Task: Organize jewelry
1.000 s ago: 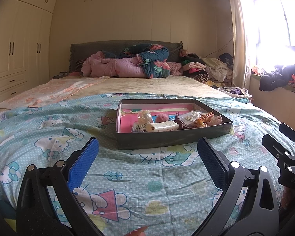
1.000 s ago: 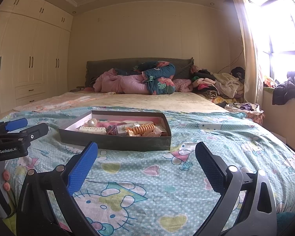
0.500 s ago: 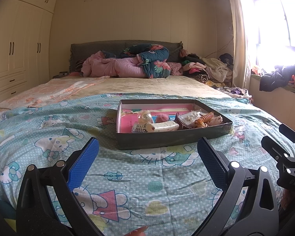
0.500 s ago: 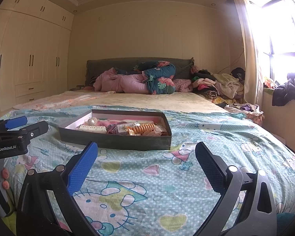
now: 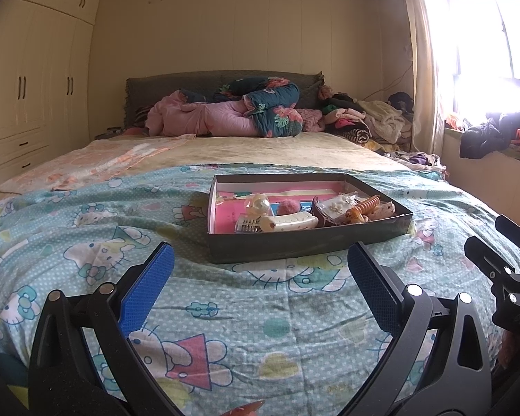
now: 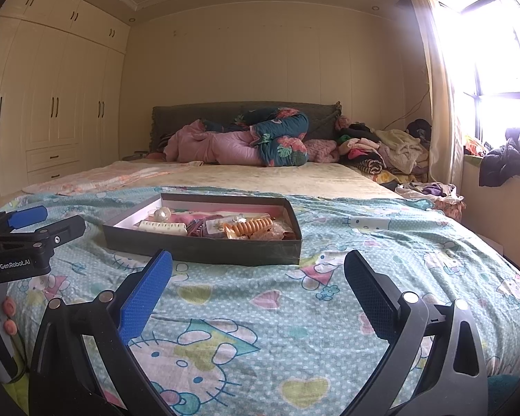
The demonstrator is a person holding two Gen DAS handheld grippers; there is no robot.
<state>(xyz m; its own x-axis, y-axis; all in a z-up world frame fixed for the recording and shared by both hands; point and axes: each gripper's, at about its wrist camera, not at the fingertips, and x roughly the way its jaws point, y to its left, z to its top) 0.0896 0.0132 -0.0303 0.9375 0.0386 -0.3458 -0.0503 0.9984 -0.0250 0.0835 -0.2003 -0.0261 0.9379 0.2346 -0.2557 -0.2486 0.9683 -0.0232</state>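
A shallow dark box (image 5: 305, 242) with a pink lining lies on the bed and also shows in the right wrist view (image 6: 204, 253). It holds a cream hair clip (image 5: 289, 222), an orange spiral clip (image 5: 363, 206), a pearl ball (image 5: 258, 204), a pink pom-pom (image 5: 287, 205) and small packets. My left gripper (image 5: 260, 267) is open and empty, short of the box's near wall. My right gripper (image 6: 258, 270) is open and empty, just short of the box's near right corner. Each gripper shows at the edge of the other's view.
The bed has a teal cartoon-print cover (image 5: 225, 312). Rolled pink and floral quilts (image 5: 232, 114) lie at the headboard. A clothes pile (image 5: 364, 121) sits at the far right. Wardrobes (image 5: 34, 86) stand left; a window ledge (image 5: 495, 152) with clothes is right.
Both grippers stay open and nearly still. The right wrist view has drifted slightly, with the box a touch lower and nearer in it.
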